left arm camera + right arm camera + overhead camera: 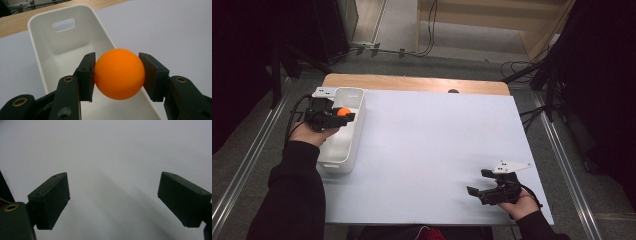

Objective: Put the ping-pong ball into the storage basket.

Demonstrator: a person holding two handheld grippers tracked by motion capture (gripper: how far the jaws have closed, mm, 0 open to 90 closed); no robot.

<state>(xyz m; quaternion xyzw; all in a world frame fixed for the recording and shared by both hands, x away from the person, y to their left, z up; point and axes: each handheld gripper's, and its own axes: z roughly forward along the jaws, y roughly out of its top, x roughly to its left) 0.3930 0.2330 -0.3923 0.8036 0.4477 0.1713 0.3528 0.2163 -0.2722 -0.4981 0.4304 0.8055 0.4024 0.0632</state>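
The orange ball [119,74] sits clamped between the two black jaws of the left gripper [116,75], both pads pressed against its sides, held above the open white bin [42,37]. Beyond it the bin's far wall shows a handle slot [63,24]. In the high view the bin lies at the table's [432,150] left edge. The right gripper [478,182] rests near the front right corner, jaws spread wide with nothing between them

High view overlooks table [437,150]; gripper views close.
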